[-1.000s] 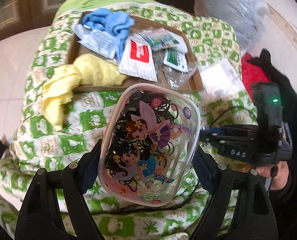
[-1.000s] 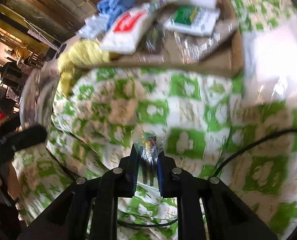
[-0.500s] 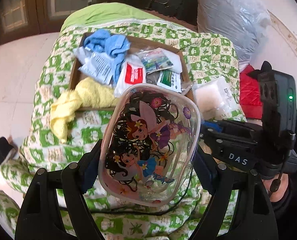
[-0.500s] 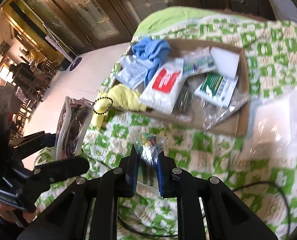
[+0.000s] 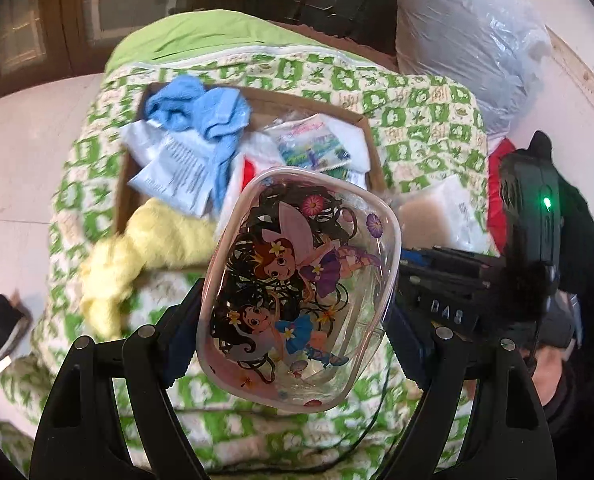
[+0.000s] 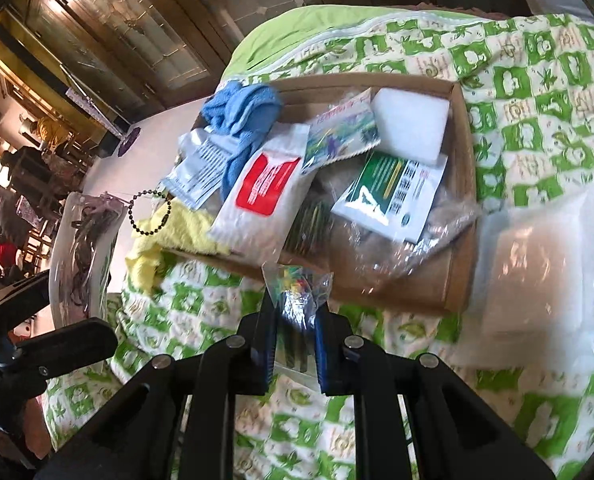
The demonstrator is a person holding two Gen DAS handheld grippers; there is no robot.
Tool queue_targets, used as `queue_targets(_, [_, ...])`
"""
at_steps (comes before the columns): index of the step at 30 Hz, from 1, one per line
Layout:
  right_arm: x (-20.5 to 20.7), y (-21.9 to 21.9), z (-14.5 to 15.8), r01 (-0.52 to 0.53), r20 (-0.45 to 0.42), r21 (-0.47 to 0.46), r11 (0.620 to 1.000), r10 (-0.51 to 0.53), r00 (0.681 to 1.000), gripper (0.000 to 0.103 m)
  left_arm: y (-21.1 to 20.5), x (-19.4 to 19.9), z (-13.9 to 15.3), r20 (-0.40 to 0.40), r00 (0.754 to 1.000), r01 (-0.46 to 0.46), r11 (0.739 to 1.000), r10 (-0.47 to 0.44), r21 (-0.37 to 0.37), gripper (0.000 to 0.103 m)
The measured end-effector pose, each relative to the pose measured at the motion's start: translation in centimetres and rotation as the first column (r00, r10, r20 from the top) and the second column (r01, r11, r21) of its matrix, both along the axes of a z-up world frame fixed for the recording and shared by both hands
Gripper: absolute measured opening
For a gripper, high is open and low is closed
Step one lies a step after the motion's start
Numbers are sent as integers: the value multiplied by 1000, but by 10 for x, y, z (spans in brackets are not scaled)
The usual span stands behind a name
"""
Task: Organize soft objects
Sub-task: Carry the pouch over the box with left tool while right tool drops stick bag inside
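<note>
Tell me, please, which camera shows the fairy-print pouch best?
The left wrist view: the pouch faces the camera between the left gripper's fingers. The right wrist view shows it edge-on at the left.

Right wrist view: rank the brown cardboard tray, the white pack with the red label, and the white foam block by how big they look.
1. Brown cardboard tray, largest.
2. White pack with the red label.
3. White foam block, smallest, though it lies farther from the camera, so this gap is unsure.
</note>
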State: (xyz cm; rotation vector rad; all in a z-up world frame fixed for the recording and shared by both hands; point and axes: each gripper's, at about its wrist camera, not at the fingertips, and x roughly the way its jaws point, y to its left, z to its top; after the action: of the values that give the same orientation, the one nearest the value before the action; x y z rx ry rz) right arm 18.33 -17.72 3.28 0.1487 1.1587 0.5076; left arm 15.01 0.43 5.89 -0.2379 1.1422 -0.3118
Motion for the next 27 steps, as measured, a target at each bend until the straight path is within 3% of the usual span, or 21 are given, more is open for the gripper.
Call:
queue_targets(3, [0, -5, 7, 1, 53, -4, 1000, -1, 999, 15, -6, 22, -4, 6, 1000, 28, 999, -28, 16, 83])
queue_targets(5, [-1, -13, 6, 14, 80, 20, 1000, -15, 997, 15, -5, 36, -8, 6, 1000, 30, 1000, -29, -10, 83])
queue_targets(9, [9, -20, -10, 26, 64, 51, 998, -29, 998, 15, 0, 60, -17, 6, 1000, 19, 1000, -19, -4, 83])
queue_targets(15, [23, 3, -21, -13, 34, 10, 1000, 13, 999, 15, 8, 102, -33, -20, 1000, 12, 1000, -13, -21, 83])
queue_targets(20, [38, 11, -28, 10, 31, -32, 999, -9, 999, 15, -7, 126, -36, 5, 999, 39, 997, -39, 63, 83])
queue_targets(22, [44, 14, -31, 15, 37, -45, 999, -13, 999, 15, -13, 132, -35, 33, 999, 30, 990, -35, 137, 83])
queue_targets(27, [48, 12, -35, 38, 39, -36, 999, -36, 999, 16, -20, 138, -40, 67, 998, 5, 975, -20, 223, 83])
